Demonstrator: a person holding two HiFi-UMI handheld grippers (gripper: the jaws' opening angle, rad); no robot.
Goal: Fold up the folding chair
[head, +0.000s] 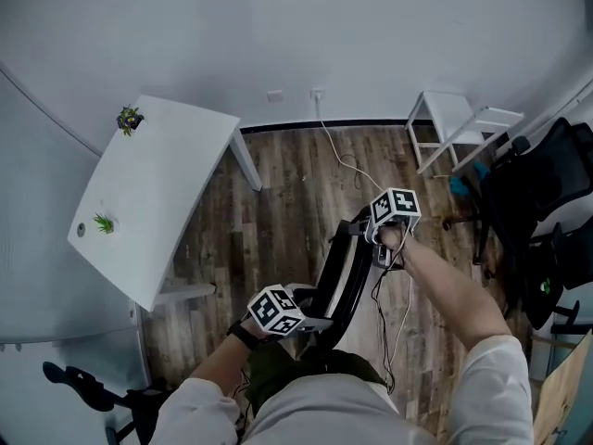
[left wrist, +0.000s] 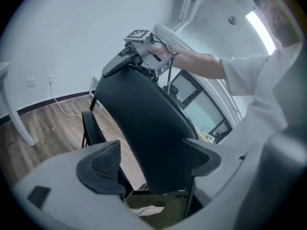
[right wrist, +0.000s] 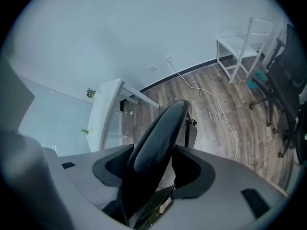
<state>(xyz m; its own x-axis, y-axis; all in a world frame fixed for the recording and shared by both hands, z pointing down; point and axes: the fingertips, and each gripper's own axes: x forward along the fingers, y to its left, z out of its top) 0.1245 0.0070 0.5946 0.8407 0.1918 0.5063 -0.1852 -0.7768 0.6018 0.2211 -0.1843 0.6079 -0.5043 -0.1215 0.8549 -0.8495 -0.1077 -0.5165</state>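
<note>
The black folding chair [head: 341, 272] stands on the wood floor right in front of me, seen edge-on from above. My right gripper [head: 382, 247] is at the chair's top, and in the right gripper view [right wrist: 153, 164] the padded backrest edge [right wrist: 160, 128] fills the gap between its jaws, both pads against it. My left gripper [head: 313, 319] is low at the near side. In the left gripper view [left wrist: 151, 164] its jaws stand wide with the black seat panel [left wrist: 148, 123] between them, and the left pad [left wrist: 100, 166] is clear of the panel. The right gripper [left wrist: 144, 56] shows at the panel's top.
A white table [head: 148, 193] with two small plants stands to the left. At the back right wall is a white chair [head: 454, 123], with a black office chair [head: 542, 202] at the right. A white cable [head: 347, 160] runs across the floor behind the folding chair.
</note>
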